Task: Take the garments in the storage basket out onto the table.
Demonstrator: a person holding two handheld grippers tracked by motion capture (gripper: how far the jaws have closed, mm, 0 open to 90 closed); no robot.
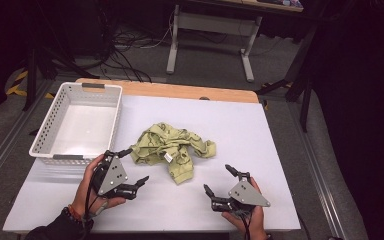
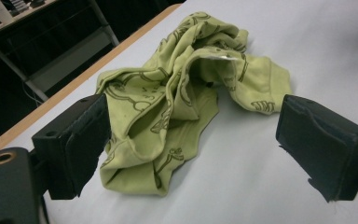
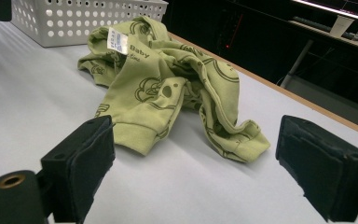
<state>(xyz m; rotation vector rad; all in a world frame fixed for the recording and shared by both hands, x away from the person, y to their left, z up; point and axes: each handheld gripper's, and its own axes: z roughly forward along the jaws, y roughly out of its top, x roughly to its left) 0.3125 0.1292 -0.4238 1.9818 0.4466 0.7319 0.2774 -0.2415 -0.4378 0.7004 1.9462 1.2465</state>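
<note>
A crumpled light-green baby garment (image 1: pixel 170 148) with dark prints lies in the middle of the white table (image 1: pixel 260 130). It appears close up in the left gripper view (image 2: pixel 182 102) and the right gripper view (image 3: pixel 168 88), where a white label (image 3: pixel 117 41) shows near its top. My left gripper (image 1: pixel 136 166) is open at the garment's near left, jaws wide apart and holding nothing. My right gripper (image 1: pixel 219 180) is open at the garment's near right, also holding nothing. Neither touches the cloth.
A white perforated basket (image 1: pixel 55 120) stands at the table's far left with nothing in it; its wall (image 3: pixel 93 18) shows behind the garment. A wooden edge (image 1: pixel 180 90) runs along the table's far side. Cables and a desk frame (image 1: pixel 210 30) lie beyond.
</note>
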